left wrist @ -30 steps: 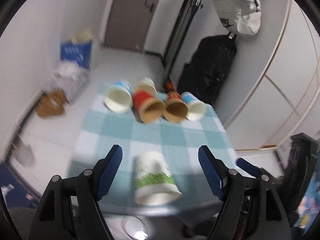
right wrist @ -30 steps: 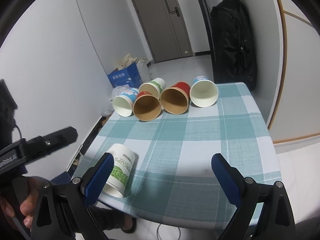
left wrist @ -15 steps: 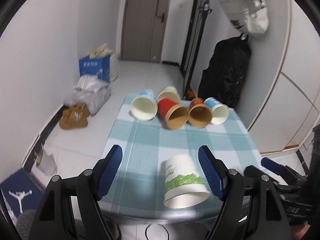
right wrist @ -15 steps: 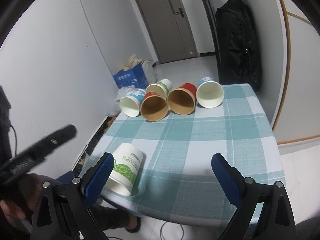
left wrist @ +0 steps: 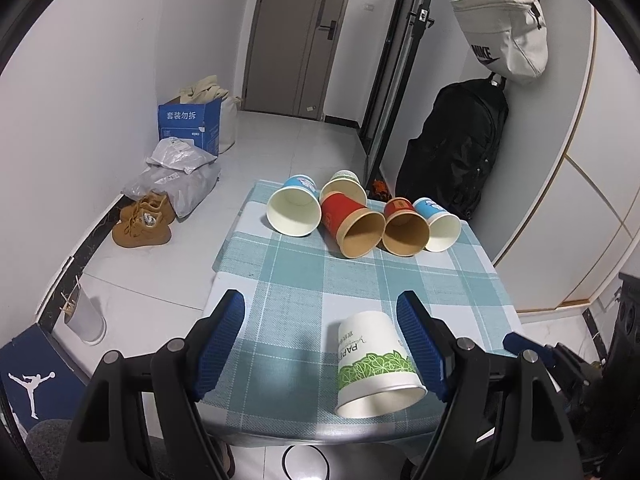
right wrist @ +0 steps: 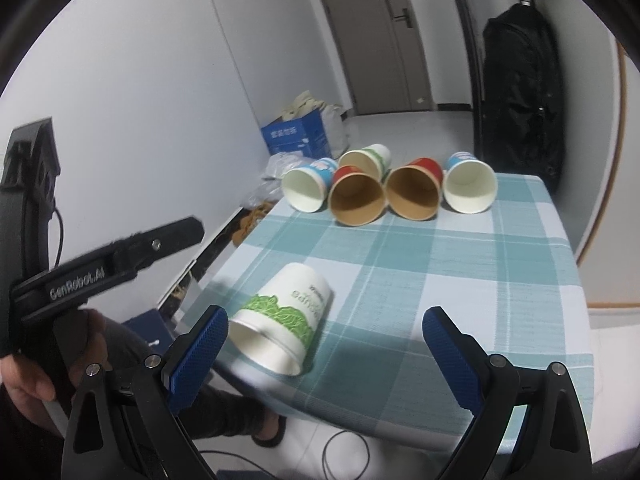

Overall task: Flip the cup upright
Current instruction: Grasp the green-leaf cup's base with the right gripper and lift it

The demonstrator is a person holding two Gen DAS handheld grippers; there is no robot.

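A white paper cup with a green leaf band [left wrist: 374,364] lies on its side near the front edge of the table, its mouth toward me; it also shows in the right wrist view [right wrist: 286,322]. My left gripper [left wrist: 330,344] is open and empty, the cup lying between its fingers close to the right one. My right gripper [right wrist: 326,354] is open and empty, the cup just inside its left finger. The left gripper's body [right wrist: 104,268] shows at the left of the right wrist view.
Several more cups lie on their sides in a row at the far end of the checked tablecloth [left wrist: 304,280]: blue-white [left wrist: 294,210], red [left wrist: 352,226], red-brown [left wrist: 404,226], blue [left wrist: 438,226]. A black backpack [left wrist: 452,148] and a blue box [left wrist: 190,126] stand beyond.
Both grippers shifted: the left pulled up and left, so the cup now sits near its right finger. The right moved closer and lower toward the cup. The cup has not moved.
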